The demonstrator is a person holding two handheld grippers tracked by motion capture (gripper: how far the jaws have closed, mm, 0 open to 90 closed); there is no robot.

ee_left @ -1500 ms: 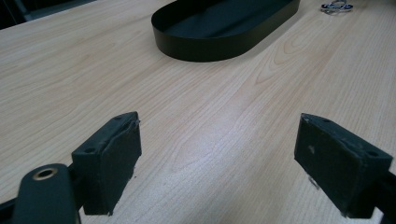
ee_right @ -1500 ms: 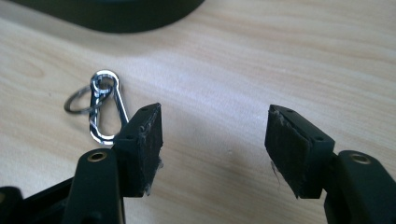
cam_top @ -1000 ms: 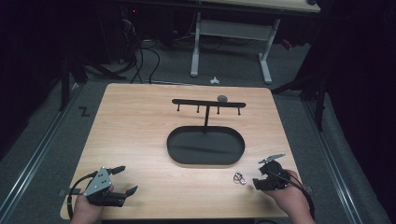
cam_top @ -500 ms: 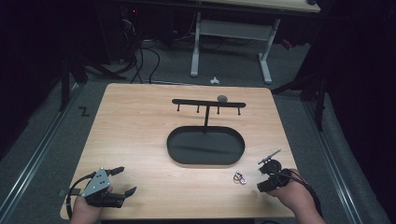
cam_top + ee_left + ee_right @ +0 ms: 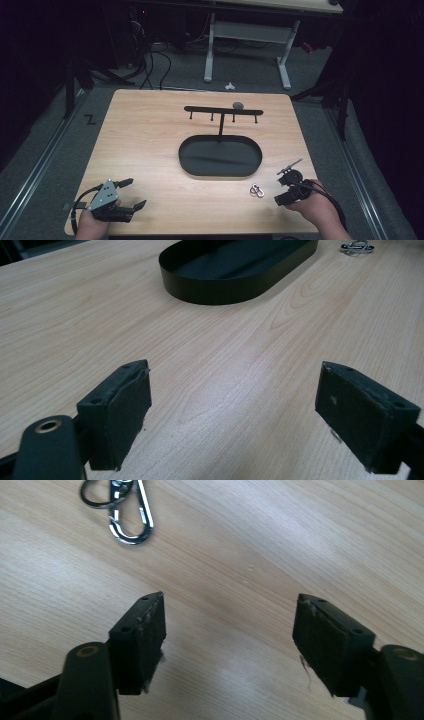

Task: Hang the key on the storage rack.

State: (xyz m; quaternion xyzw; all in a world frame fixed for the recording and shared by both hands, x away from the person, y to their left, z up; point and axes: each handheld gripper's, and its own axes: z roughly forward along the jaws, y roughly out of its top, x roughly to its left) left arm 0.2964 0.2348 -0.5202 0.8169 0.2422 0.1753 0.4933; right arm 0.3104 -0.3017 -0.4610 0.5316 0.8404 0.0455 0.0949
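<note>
Right tool (image 5: 230, 645) gapes wide, just opened, empty (carabiner (image 5: 125, 510) lies near, untouched); left tool (image 5: 235, 415) released.

My left claw (image 5: 131, 192) was black, with a grey three-cornered plate (image 5: 103, 195) on top showing small dark screw holes. A black cable (image 5: 80, 200) looped out of it by my hand. Its jaws were blocky, faced with dark pads (image 5: 131, 412) frayed at the edges, and a brass-ringed hole (image 5: 48, 426) sat on the arm. My right claw (image 5: 284, 187) was all black, topped by a round knob and thin rod (image 5: 291, 165), black cable (image 5: 334, 202) around my wrist. Its pads (image 5: 150, 640) were frayed too, with screw holes on the jaw tops.
</note>
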